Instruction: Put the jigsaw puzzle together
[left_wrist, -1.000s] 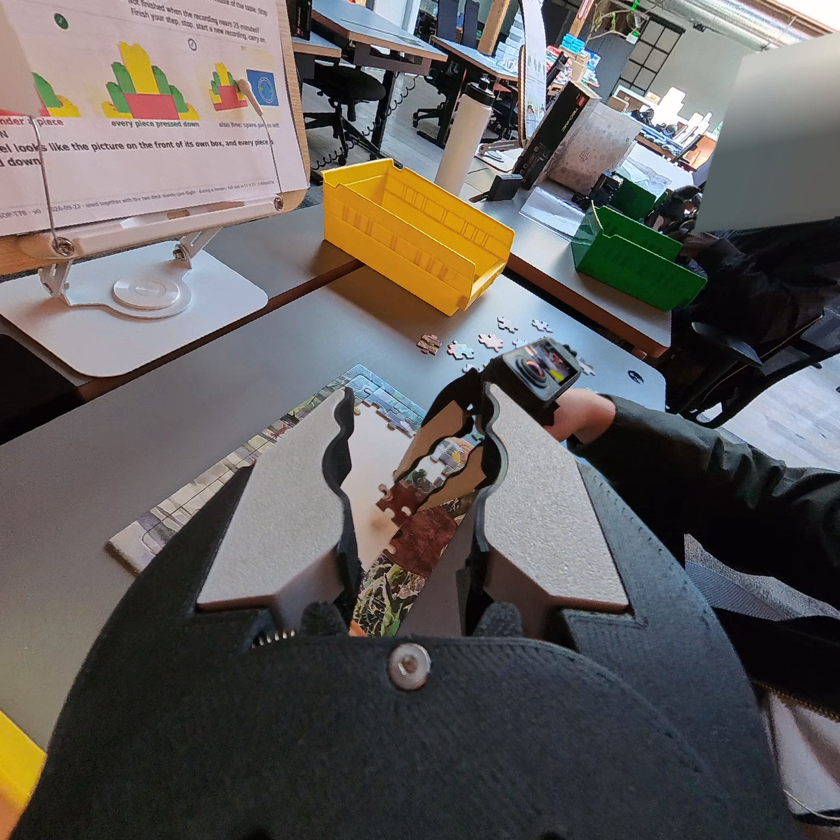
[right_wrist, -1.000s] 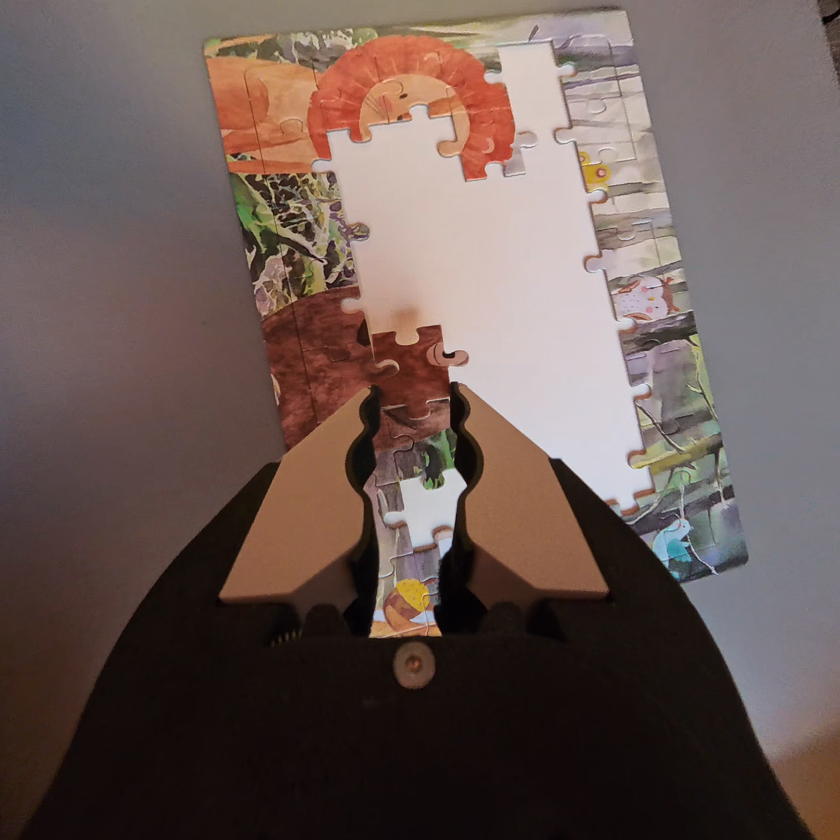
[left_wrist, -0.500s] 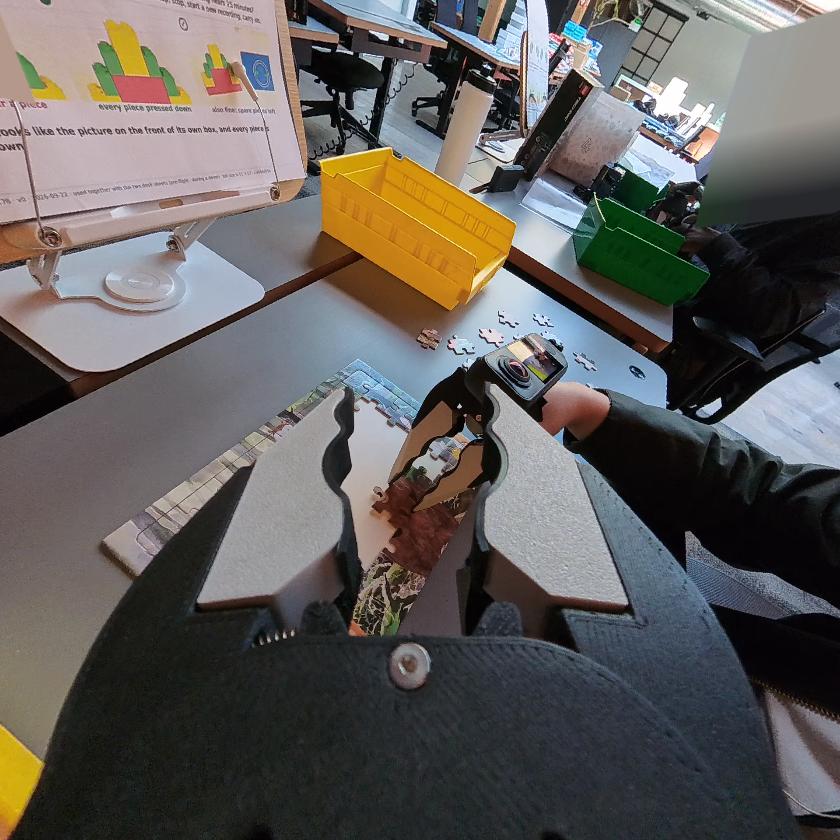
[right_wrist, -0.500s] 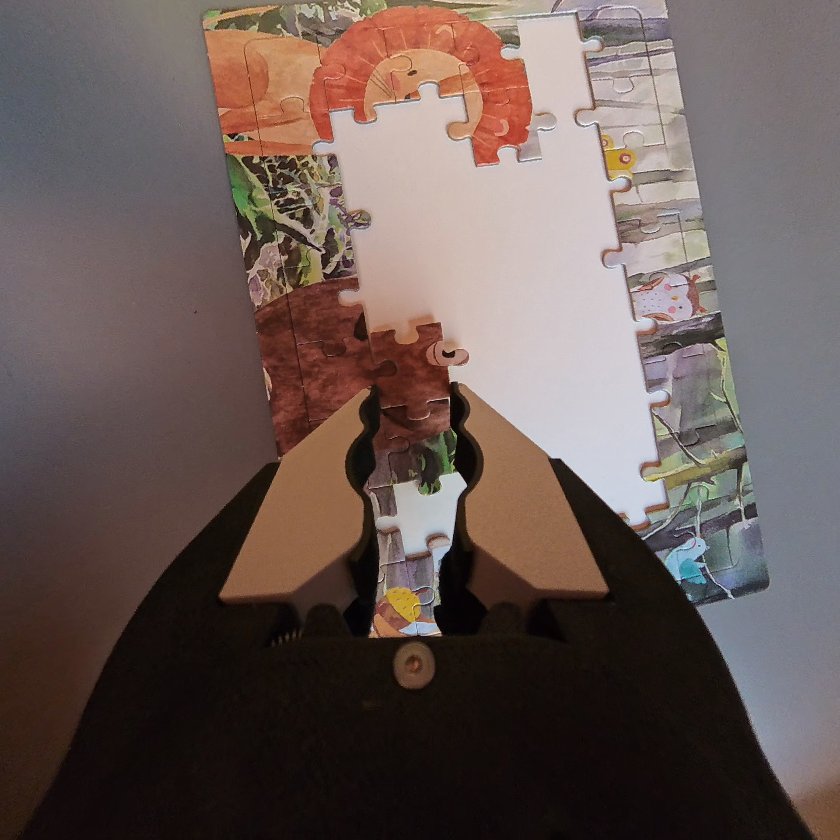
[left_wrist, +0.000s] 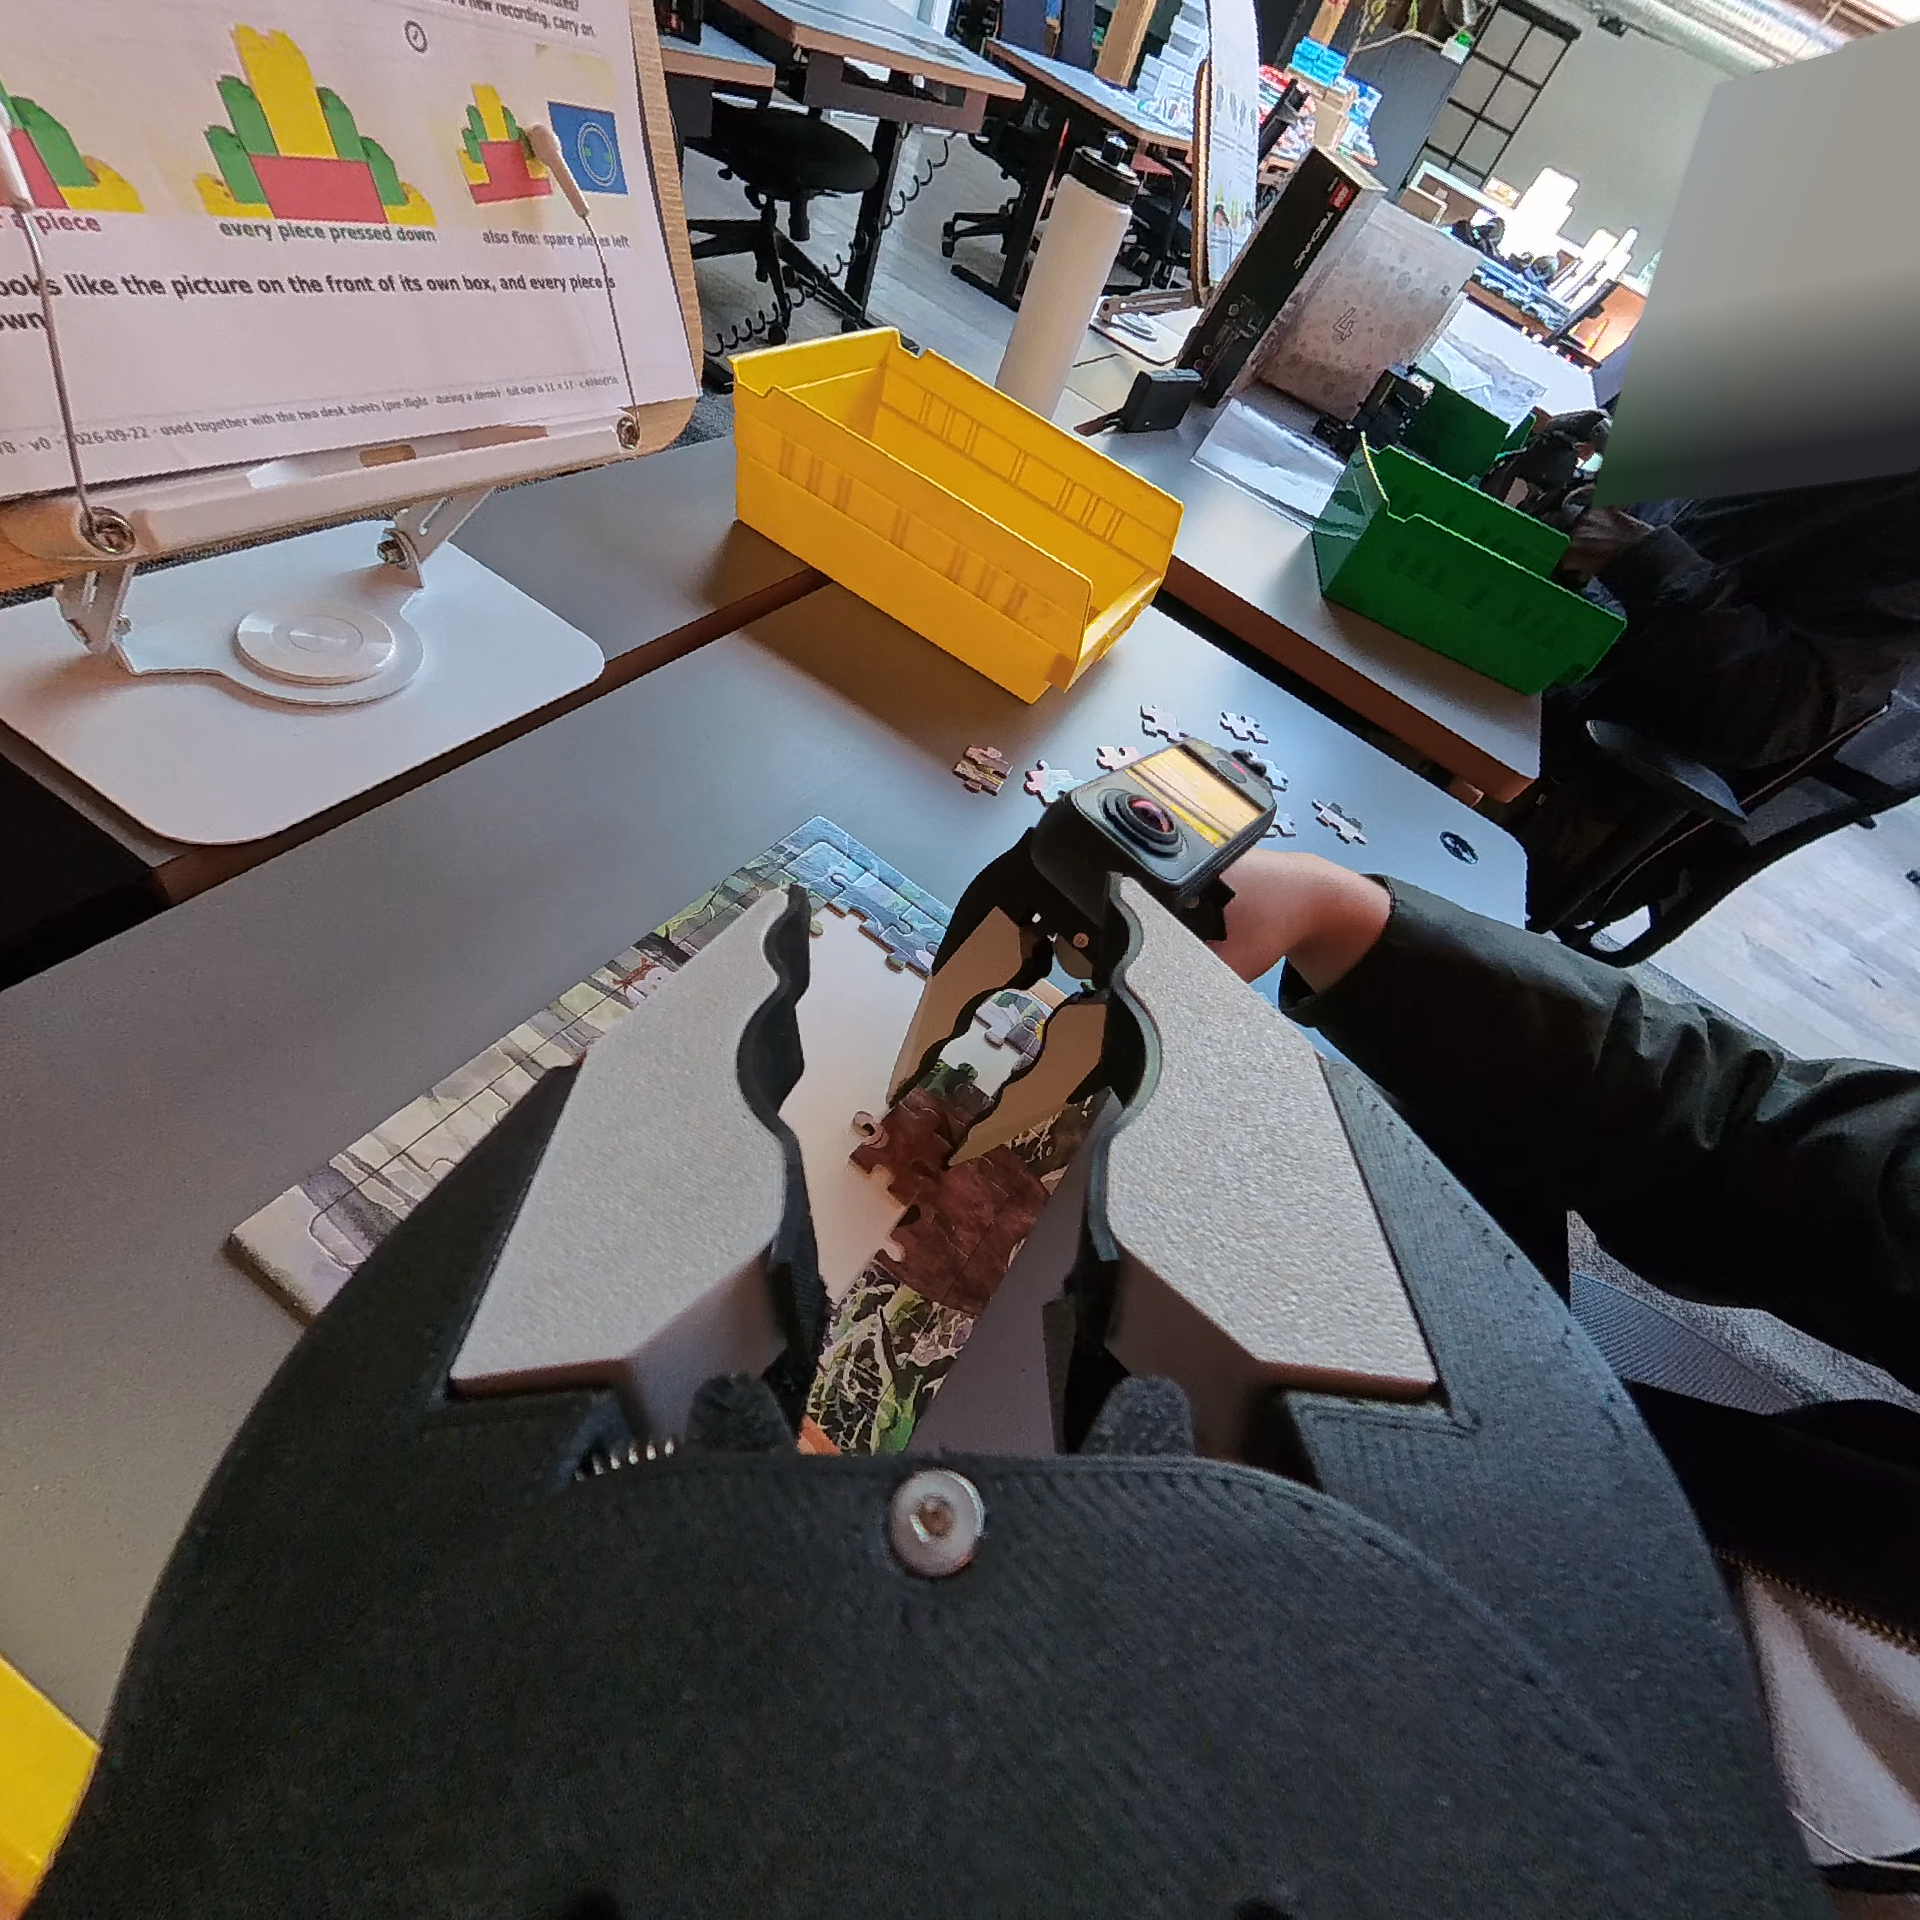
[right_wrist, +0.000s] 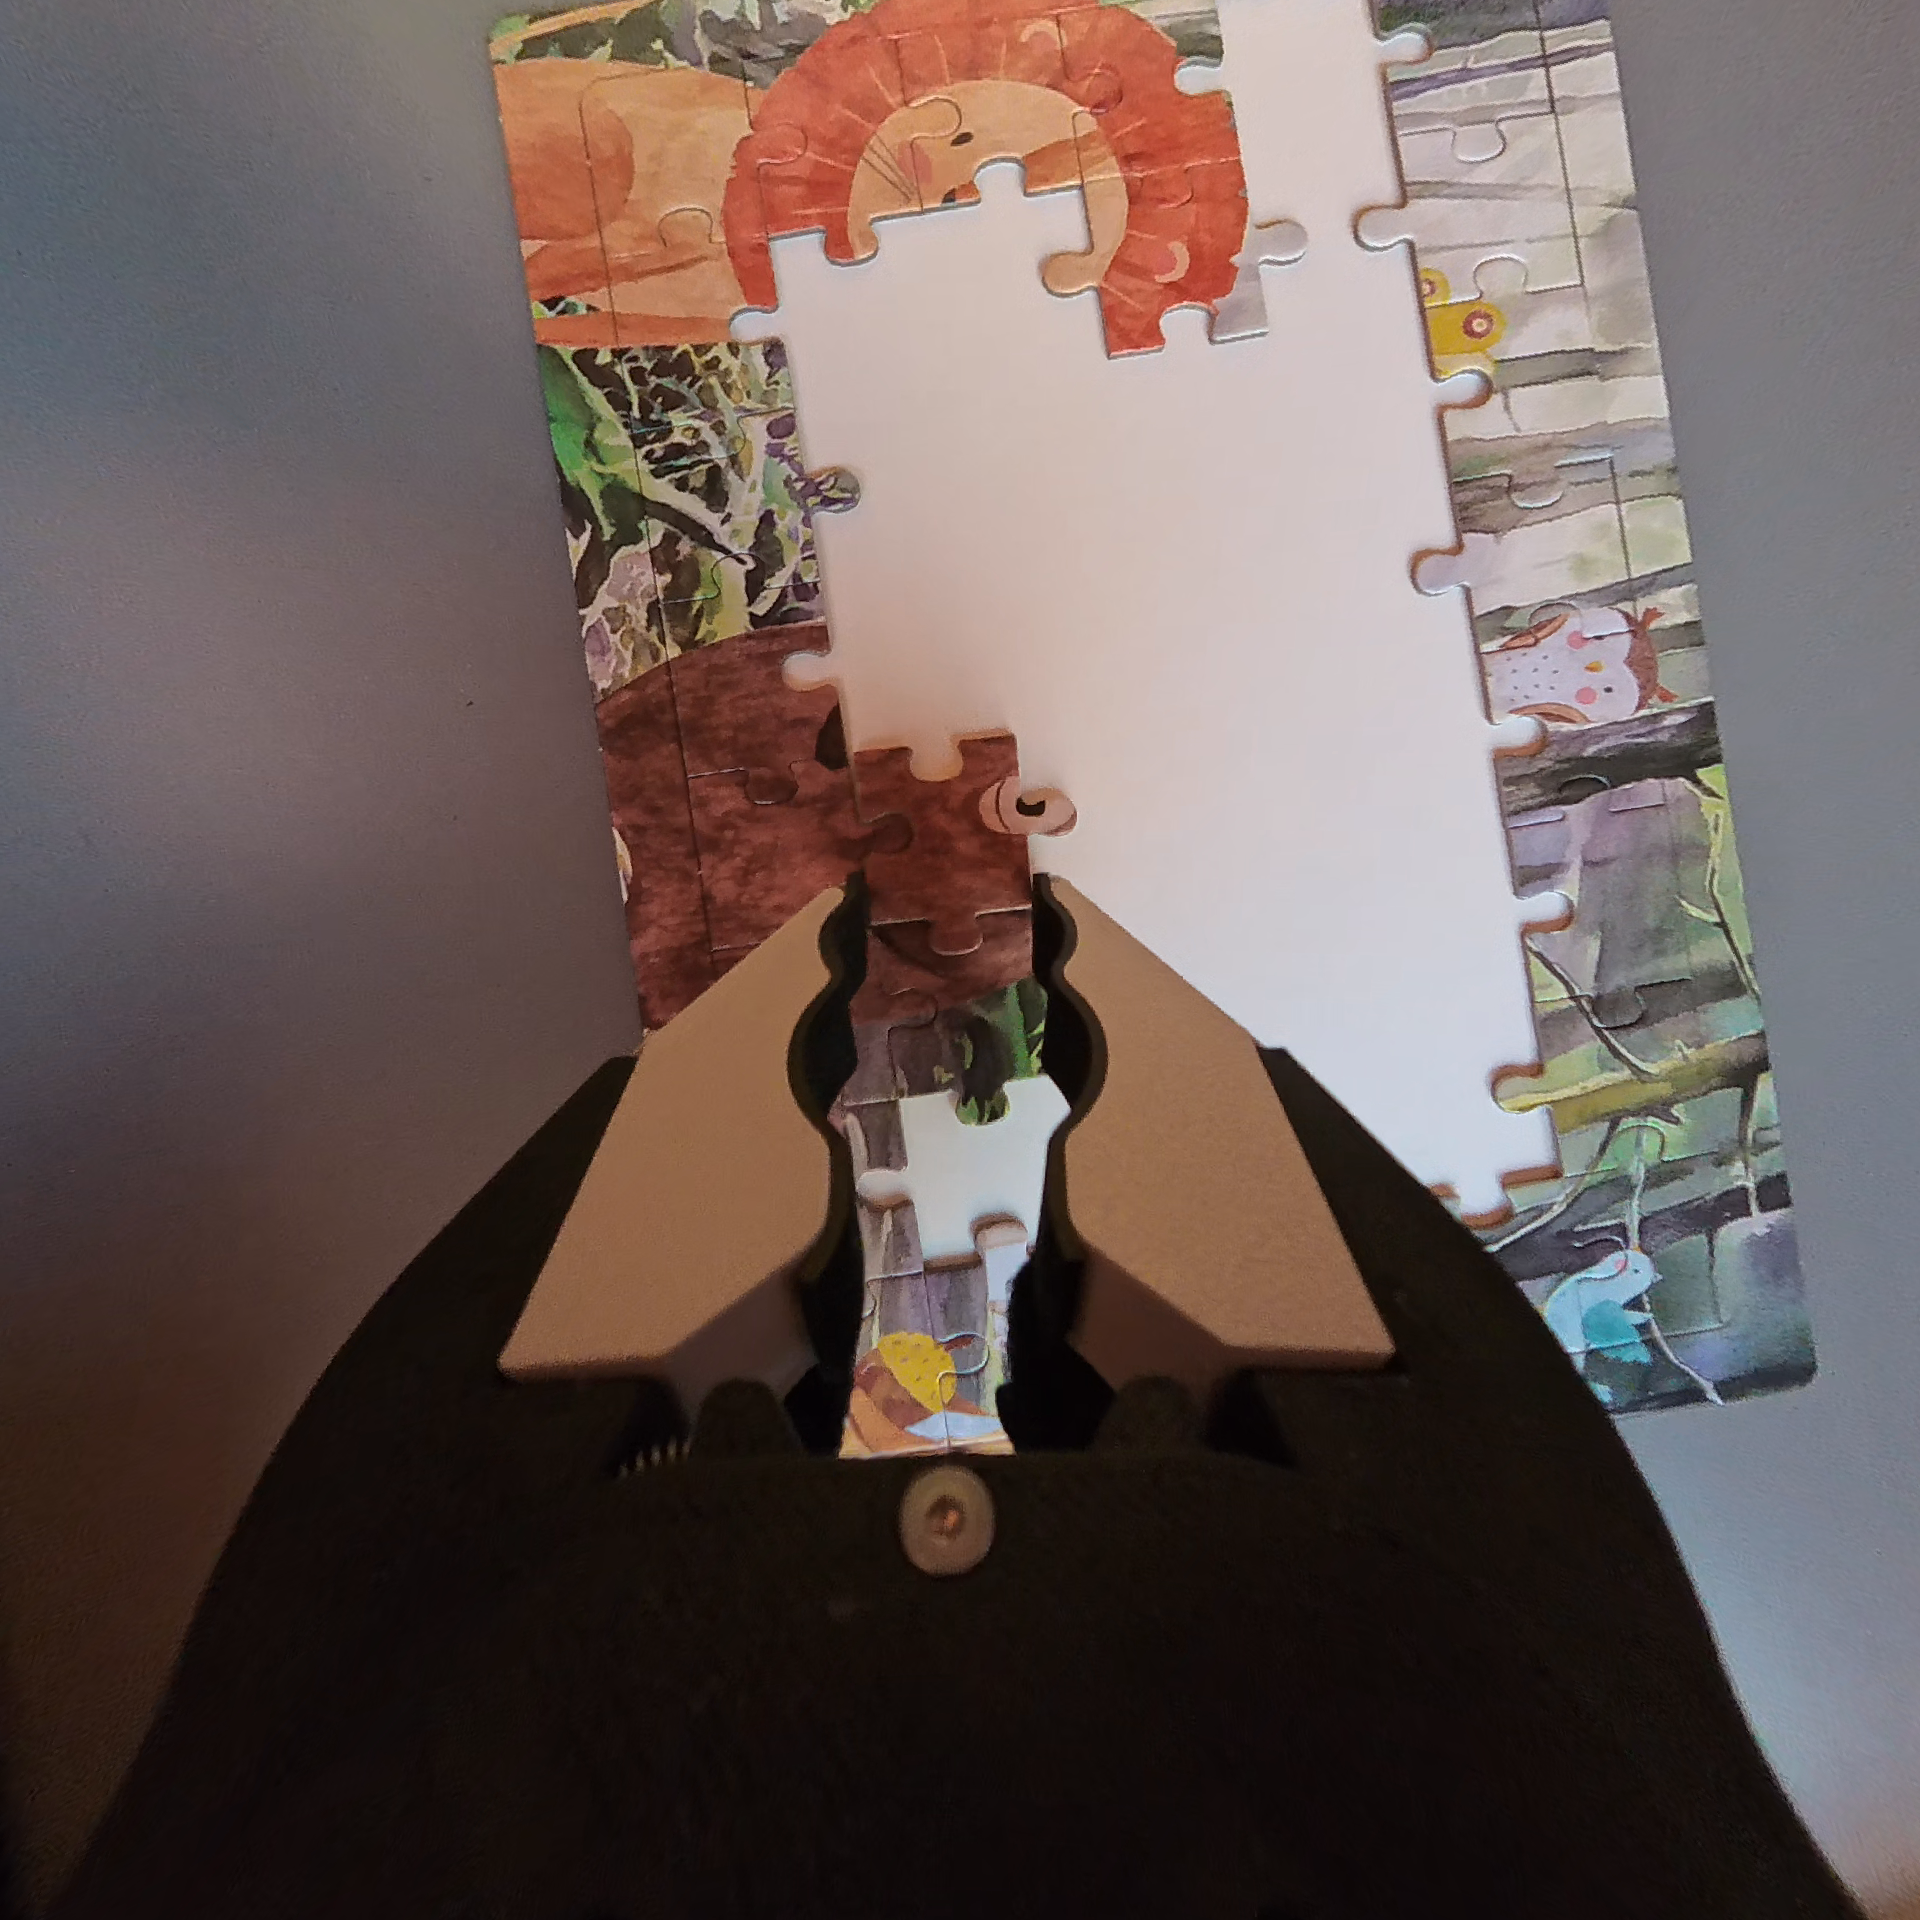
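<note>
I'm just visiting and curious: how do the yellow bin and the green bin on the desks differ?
The yellow bin stands nearer the puzzle board, straddling the seam between two desks; the green bin stands farther right, on the rear desk only. The loose puzzle pieces lie nearer the yellow bin. Both are open-topped plastic bins with ribbed walls.

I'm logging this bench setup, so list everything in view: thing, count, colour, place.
jigsaw puzzle: one, multicoloured, partly filled, flat on grey table.
brown piece: one, at the white gap's edge, beside the right fingertips.
loose pieces: several, pale, beyond the puzzle.
yellow bin: one, behind the puzzle.
green bin: one, on the next table.
instruction sheet: one, white, on a stand, far left.
bottle: one, white, behind the yellow bin.
person: one, dark clothes, seated far right.
left gripper: open, over the puzzle.
right gripper: open, tips at the puzzle.
</note>
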